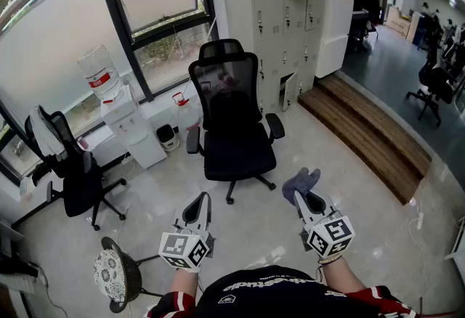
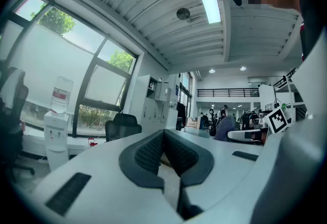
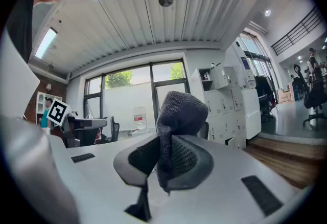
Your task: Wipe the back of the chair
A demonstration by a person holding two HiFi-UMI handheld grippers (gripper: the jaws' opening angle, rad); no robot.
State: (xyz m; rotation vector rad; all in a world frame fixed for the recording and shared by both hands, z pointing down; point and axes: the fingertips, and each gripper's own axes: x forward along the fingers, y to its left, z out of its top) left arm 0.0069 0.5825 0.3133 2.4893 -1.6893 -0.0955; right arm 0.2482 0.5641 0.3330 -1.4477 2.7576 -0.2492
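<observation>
Right gripper (image 3: 166,154) clamps a grey cloth (image 3: 176,108) between its jaws; left gripper (image 2: 163,141) has its jaws together, with nothing between them. Both are well apart from the black office chair (image 1: 234,120), which stands ahead near the window. No cloth contact with the backrest (image 1: 227,84) exists; wiping appears not yet begun, so the approach and all strokes remain.

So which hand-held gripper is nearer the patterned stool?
Left. The left hand-held gripper is just right of the patterned stool; the right hand-held gripper, gripping the grey cloth, is farther right.
</observation>
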